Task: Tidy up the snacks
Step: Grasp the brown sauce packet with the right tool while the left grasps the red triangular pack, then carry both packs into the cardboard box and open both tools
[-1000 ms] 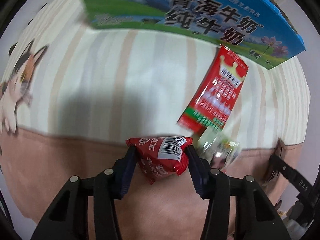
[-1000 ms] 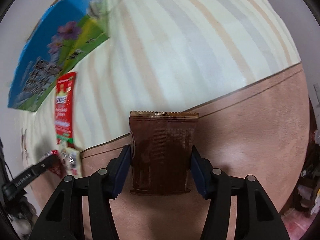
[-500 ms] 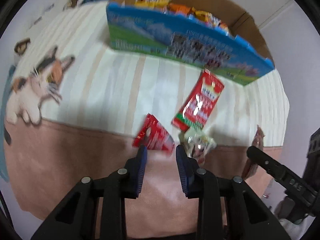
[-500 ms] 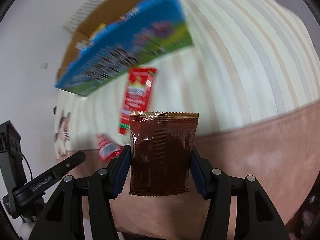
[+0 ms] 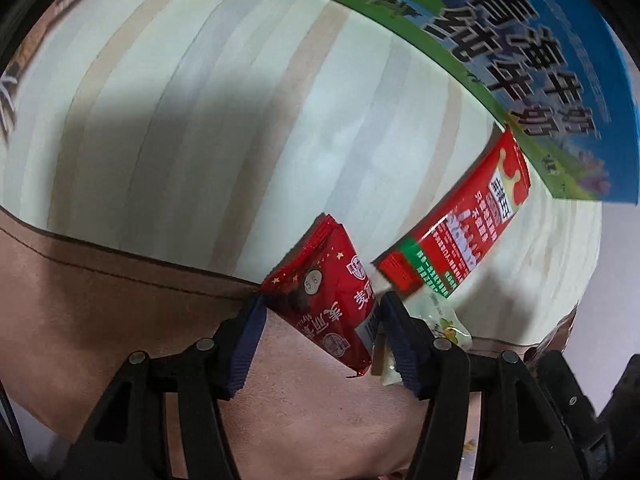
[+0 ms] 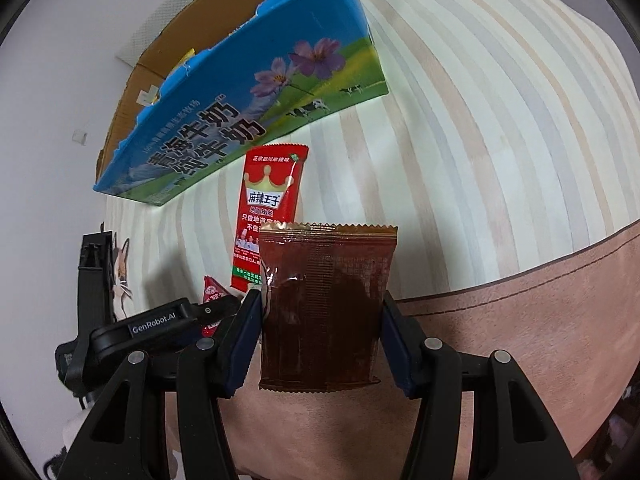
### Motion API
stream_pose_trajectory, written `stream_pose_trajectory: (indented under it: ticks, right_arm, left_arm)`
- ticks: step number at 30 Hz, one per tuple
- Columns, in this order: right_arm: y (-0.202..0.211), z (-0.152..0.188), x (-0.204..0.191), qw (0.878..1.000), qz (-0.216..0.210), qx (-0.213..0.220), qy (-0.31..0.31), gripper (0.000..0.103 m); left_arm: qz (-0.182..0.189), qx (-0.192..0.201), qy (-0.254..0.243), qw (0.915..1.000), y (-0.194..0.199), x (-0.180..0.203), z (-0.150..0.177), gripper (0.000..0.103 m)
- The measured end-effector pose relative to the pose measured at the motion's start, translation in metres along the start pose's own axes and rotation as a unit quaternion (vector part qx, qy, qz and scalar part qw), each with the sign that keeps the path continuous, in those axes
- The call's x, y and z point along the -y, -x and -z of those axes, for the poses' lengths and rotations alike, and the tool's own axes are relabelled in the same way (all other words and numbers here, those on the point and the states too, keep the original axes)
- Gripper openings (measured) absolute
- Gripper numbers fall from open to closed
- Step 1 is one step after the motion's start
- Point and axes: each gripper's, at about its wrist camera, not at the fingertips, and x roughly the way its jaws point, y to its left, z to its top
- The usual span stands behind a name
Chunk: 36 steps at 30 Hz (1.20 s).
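Only the right wrist view shows the open carton's (image 6: 240, 116) cardboard interior. The right claw (image 6: 322, 312) pinches a glossy brown sachet (image 6: 326, 304) with serrated ends. The left claw (image 5: 320, 316) pinches a crinkly red packet (image 5: 332, 300) above the striped bedcover (image 5: 224, 120), beside a long red pouch (image 5: 460, 232).

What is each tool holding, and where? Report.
Right tool: brown snack packet, pinched at its side edges. Left tool: small red snack packet between its fingers; contact unclear.

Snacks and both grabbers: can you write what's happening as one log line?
left gripper: around small red packet, grip unclear | right gripper: shut on brown packet | long red packet: on blanket, beside blue box
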Motion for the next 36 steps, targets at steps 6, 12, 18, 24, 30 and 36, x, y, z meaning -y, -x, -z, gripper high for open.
stream_pose_trajectory:
  ticks: [6, 12, 18, 24, 30, 36]
  right_arm:
    - [0.006, -0.001, -0.003, 1.000, -0.005, 0.008, 0.003, 0.059]
    - [0.037, -0.010, -0.020, 0.999, -0.022, 0.030, 0.029, 0.059]
    - [0.079, -0.046, -0.052, 0.995, -0.061, 0.057, 0.062, 0.059]
    - [0.102, -0.118, -0.081, 0.991, -0.067, 0.070, 0.089, 0.059]
    - [0.081, -0.211, -0.093, 0.993, -0.008, 0.059, 0.100, 0.059]
    - [0.036, -0.277, -0.092, 0.995, 0.039, 0.030, 0.092, 0.059]
  left_arm:
    - [0.006, 0.026, -0.002, 0.9996, 0.031, -0.006, 0.015, 0.046]
    - [0.031, 0.077, -0.028, 0.9961, 0.094, 0.008, 0.031, 0.046]
    - [0.056, 0.149, -0.095, 0.9828, 0.170, 0.061, 0.016, 0.046]
    - [0.033, 0.179, -0.157, 0.9707, 0.203, 0.130, -0.048, 0.046]
    - [-0.014, 0.154, -0.182, 0.9711, 0.196, 0.176, -0.139, 0.046]
    - [-0.057, 0.108, -0.188, 0.9746, 0.154, 0.199, -0.210, 0.046]
